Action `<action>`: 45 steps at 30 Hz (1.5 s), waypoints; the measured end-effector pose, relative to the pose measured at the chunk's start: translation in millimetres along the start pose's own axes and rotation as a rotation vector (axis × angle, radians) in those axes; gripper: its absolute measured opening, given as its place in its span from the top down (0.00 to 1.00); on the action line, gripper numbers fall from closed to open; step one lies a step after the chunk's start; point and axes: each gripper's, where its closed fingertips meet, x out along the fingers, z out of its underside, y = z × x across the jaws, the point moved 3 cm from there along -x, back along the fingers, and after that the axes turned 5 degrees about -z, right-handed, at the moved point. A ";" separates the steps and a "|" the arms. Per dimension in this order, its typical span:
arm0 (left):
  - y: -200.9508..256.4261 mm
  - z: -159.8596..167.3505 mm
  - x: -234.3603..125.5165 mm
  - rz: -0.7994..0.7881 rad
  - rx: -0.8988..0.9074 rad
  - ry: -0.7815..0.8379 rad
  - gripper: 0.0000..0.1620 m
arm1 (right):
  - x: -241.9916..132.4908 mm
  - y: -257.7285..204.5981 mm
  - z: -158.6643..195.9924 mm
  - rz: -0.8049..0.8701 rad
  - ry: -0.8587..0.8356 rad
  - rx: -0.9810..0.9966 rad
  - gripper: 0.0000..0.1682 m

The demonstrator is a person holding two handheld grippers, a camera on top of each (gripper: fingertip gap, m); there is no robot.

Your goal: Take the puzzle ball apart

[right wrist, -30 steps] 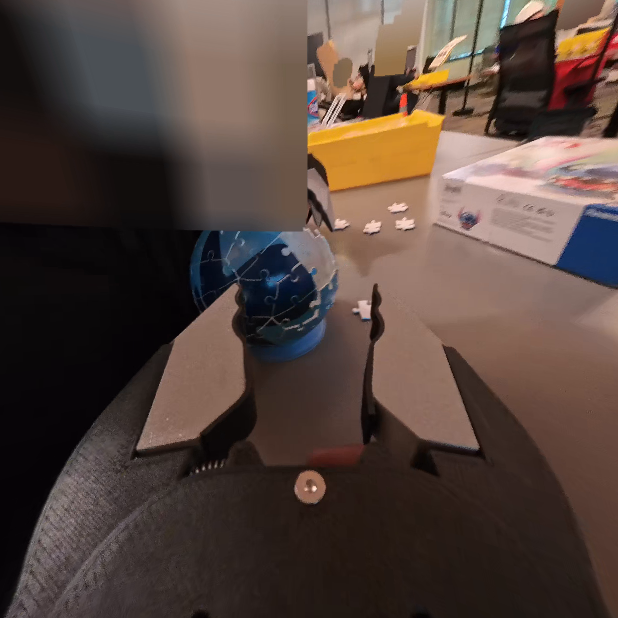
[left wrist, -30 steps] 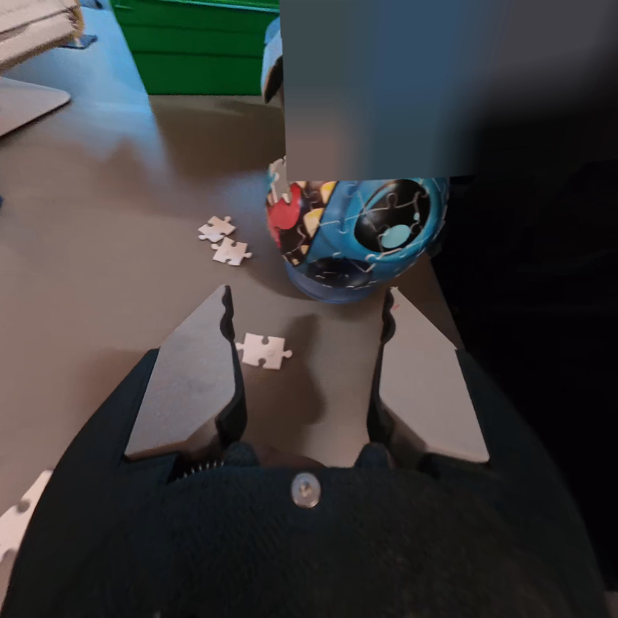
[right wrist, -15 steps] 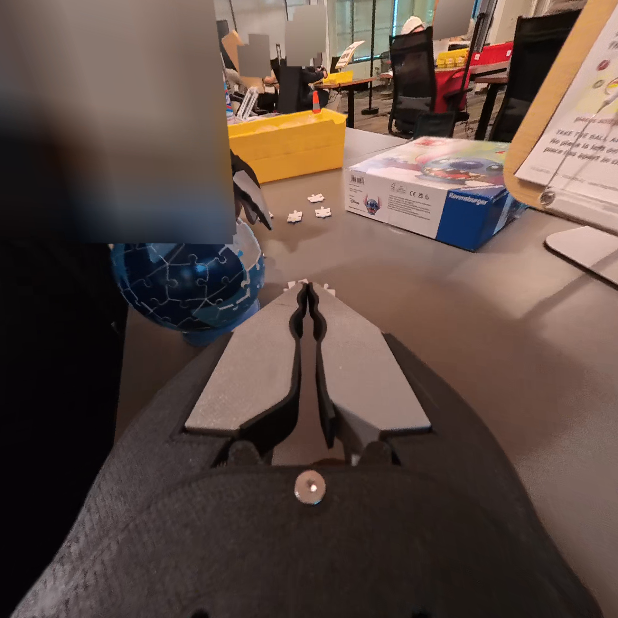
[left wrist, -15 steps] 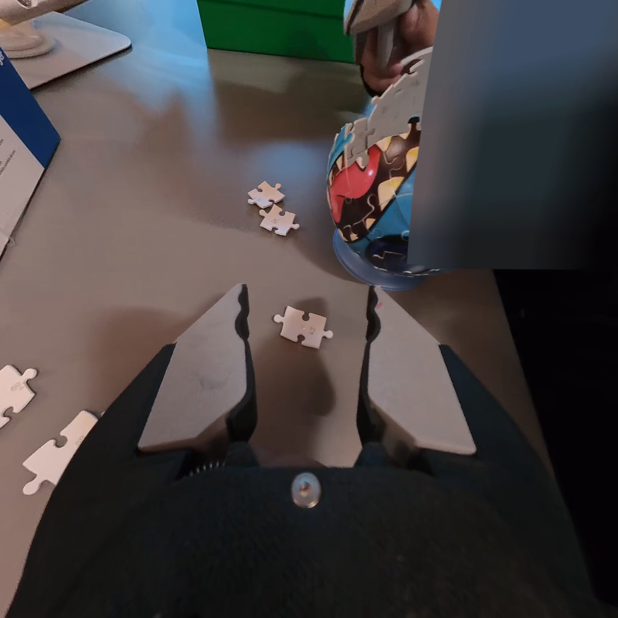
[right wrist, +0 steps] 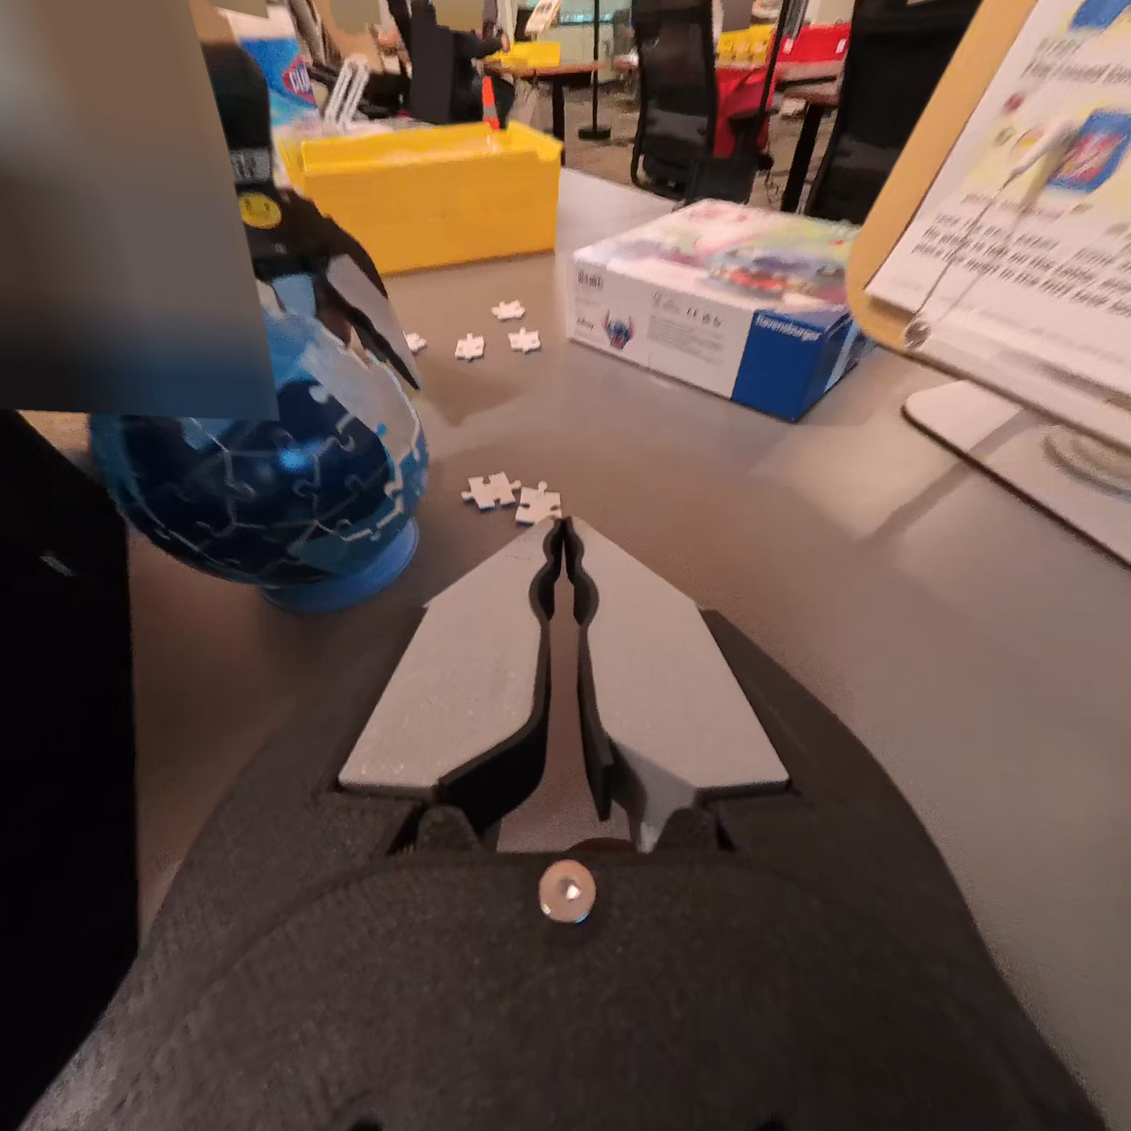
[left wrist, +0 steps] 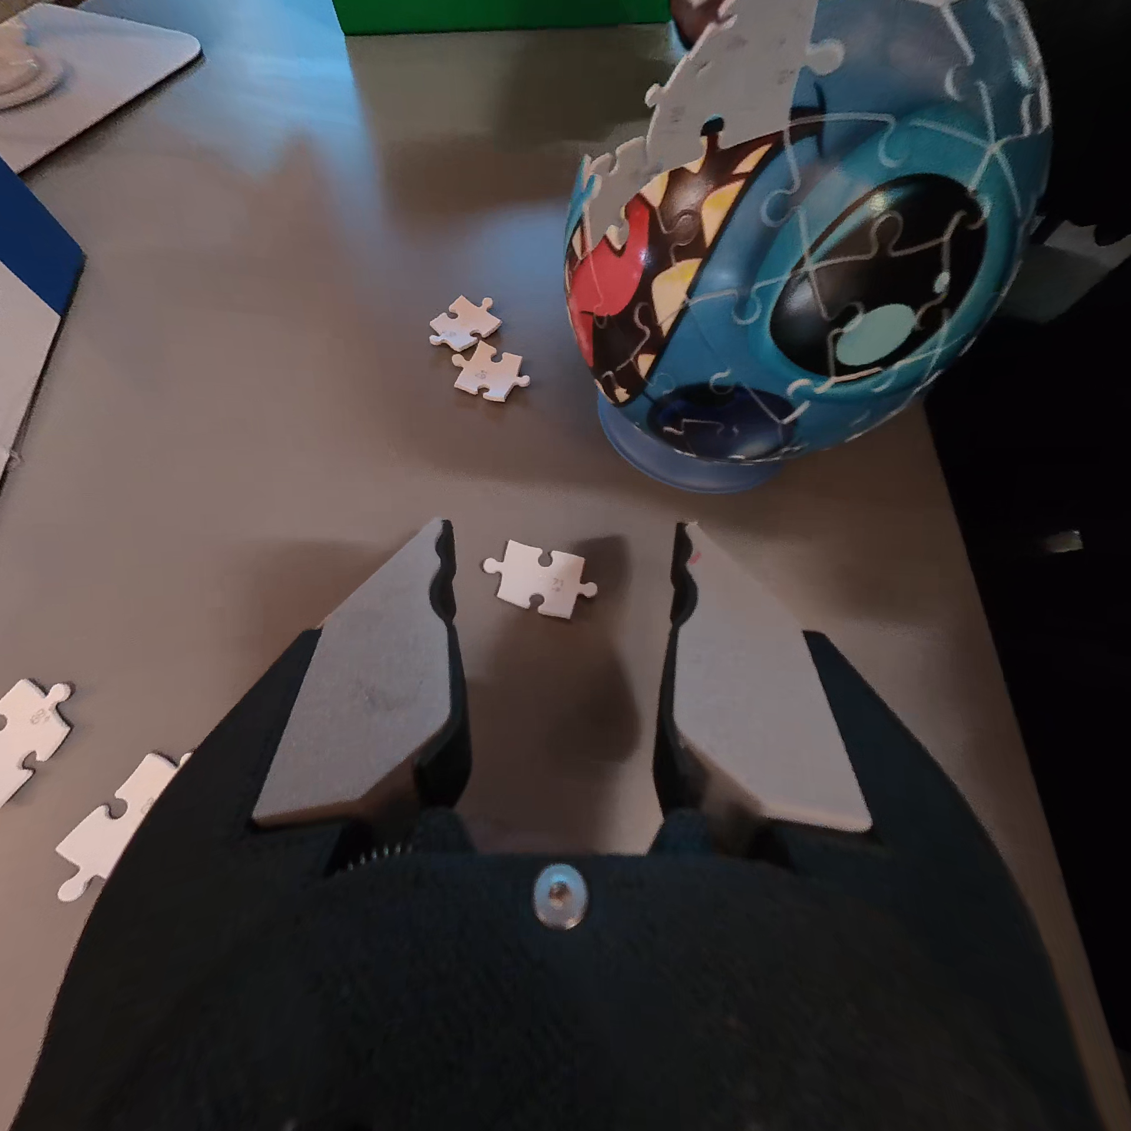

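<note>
Now swinging nearer the puzzle ball (left wrist: 814, 287), left gripper (left wrist: 563, 538) spread wide over a loose piece (left wrist: 541, 578). Right gripper (right wrist: 564, 531) pinching shut, seemingly empty. Sitting on the table (right wrist: 765, 581) edge, ball top hidden behind blurring.

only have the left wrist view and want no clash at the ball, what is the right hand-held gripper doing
observer: the right hand-held gripper is shut, off the puzzle ball, with its tips by two loose pieces.
operator: what does the far side of the ball look like
observer: it is dark blue, and the pieces there are all joined.
operator: anything big beyond my gripper
observer: a yellow bin stands on the table there.
</note>
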 end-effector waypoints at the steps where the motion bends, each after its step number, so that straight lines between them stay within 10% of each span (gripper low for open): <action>1: 0.3 0.4 0.3 -0.004 0.005 -0.003 0.57 | 7.9 0.9 7.1 0.001 -0.011 -0.008 1.00; 45: -9.4 -10.8 3.0 -0.013 -0.078 0.067 0.67 | 36.9 8.2 34.4 0.034 -0.137 0.013 0.91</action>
